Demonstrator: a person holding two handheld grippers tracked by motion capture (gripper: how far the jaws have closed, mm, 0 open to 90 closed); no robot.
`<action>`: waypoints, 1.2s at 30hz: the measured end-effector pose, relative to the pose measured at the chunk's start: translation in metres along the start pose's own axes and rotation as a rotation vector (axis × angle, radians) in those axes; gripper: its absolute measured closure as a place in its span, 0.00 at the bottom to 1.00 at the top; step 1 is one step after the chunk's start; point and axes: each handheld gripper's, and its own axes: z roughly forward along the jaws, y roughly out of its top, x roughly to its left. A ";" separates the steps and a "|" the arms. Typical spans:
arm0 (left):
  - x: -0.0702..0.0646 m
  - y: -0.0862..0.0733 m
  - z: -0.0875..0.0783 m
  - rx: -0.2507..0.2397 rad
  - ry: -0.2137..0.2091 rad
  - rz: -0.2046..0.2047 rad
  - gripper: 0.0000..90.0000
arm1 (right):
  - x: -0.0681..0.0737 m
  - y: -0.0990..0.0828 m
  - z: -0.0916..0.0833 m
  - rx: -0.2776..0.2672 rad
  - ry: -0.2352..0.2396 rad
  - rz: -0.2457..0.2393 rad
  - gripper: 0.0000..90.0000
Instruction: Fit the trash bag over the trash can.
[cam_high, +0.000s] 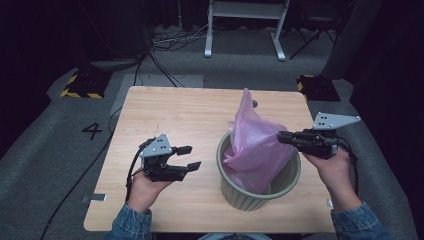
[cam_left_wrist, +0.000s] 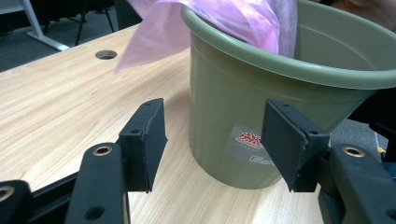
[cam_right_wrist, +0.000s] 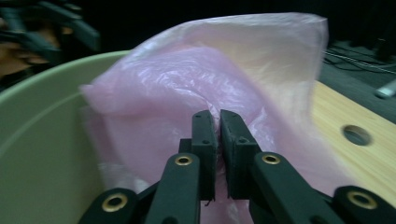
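Observation:
A green plastic bin stands on the wooden table, right of centre. A pink plastic bag sits in the bin and rises crumpled above its rim. My right gripper reaches in from the right at rim height, shut on the bag's right side. In the right gripper view its jaws pinch the pink film over the bin's inside wall. My left gripper stands open to the left of the bin, apart from it. In the left gripper view its jaws frame the bin's wall, with the bag above.
A small round hole is cut in the table behind the bin. Beyond the far edge are grey carpet, loose cables, a white frame's legs and two black-and-yellow blocks. Bare tabletop lies to the left and behind.

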 end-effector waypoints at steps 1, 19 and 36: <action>0.000 0.000 0.000 -0.001 -0.001 0.000 0.45 | 0.004 0.000 -0.001 -0.002 0.017 -0.005 0.95; -0.010 0.018 0.011 -0.009 -0.051 0.049 0.44 | 0.044 -0.011 0.006 0.200 0.175 0.007 0.92; -0.015 0.095 0.073 0.019 -0.014 0.074 0.47 | 0.044 -0.014 0.007 0.243 0.200 0.020 0.90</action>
